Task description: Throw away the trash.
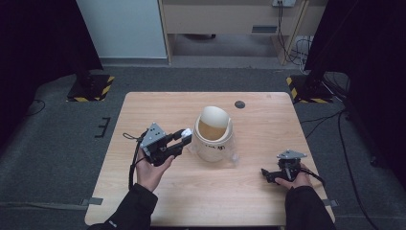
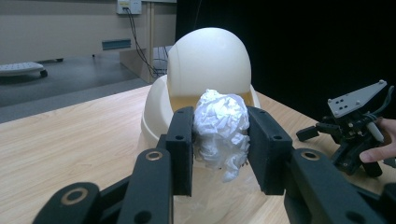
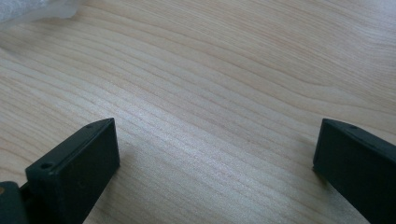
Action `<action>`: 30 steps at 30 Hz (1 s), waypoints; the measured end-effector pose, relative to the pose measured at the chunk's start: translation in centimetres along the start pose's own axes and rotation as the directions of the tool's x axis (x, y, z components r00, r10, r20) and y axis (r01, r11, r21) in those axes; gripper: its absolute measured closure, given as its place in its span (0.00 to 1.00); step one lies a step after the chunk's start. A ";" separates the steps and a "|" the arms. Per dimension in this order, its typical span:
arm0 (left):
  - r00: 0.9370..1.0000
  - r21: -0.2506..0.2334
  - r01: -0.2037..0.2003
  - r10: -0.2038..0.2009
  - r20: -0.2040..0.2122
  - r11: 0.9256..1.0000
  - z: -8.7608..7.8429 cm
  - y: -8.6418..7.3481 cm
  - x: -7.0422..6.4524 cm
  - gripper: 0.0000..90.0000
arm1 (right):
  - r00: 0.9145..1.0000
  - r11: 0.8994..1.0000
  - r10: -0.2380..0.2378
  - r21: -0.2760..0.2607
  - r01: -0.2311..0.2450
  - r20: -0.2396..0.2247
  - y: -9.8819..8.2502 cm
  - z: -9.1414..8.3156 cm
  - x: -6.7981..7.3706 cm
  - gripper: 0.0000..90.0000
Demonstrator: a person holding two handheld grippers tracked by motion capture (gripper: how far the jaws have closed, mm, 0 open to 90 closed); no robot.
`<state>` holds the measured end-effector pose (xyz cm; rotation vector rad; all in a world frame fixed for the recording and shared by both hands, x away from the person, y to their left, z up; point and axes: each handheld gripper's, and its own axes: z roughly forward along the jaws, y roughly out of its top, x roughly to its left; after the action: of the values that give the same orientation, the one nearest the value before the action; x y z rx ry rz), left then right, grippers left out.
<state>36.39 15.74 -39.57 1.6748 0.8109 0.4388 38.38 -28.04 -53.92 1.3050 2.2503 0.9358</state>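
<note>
Between my left jaws (image 2: 219, 140) sits the crumpled paper ball (image 2: 220, 127), pinched tight, with the bin (image 2: 208, 60) and its swing-lid opening straight ahead, just beyond. Right jaws (image 3: 215, 172) rest spread on the surface (image 3: 224, 70), farther off.

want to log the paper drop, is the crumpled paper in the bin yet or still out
Out. The crumpled paper is clamped in the left gripper, beside the bin.

Light wood table (image 1: 158, 201) on grey carpet floor (image 1: 52, 148). Black curtains (image 1: 33, 43) hang both sides. Yellow-black striped stand bases (image 1: 91, 88) at the far corners. White panel (image 1: 122, 28) and beige wooden cabinet (image 1: 220, 19) behind, cables (image 1: 297, 48) trailing beside it.
</note>
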 end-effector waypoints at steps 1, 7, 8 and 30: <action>1.000 0.002 -0.002 0.002 0.001 1.000 0.3 0.0 0.0 0.70 | 1.000 1.000 0.002 -0.001 -0.002 0.000 0.0 0.0 0.0 0.01; 1.000 0.011 -0.003 0.003 0.009 1.000 1.5 -0.1 -0.3 0.70 | 1.000 1.000 0.002 0.000 -0.002 0.000 0.0 0.0 0.0 0.01; 1.000 0.012 -0.004 0.004 0.008 1.000 1.7 -0.1 -0.3 0.70 | 1.000 1.000 0.000 0.000 0.000 0.000 0.0 0.0 0.0 0.01; 1.000 0.045 -0.004 0.004 0.011 0.999 5.5 -0.3 -0.6 0.70 | 1.000 1.000 0.000 0.000 0.000 0.000 0.0 0.0 0.0 0.01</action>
<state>39.53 11.54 -41.25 1.7196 0.8150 0.4163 38.38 -28.05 -53.92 1.3045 2.2502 0.9362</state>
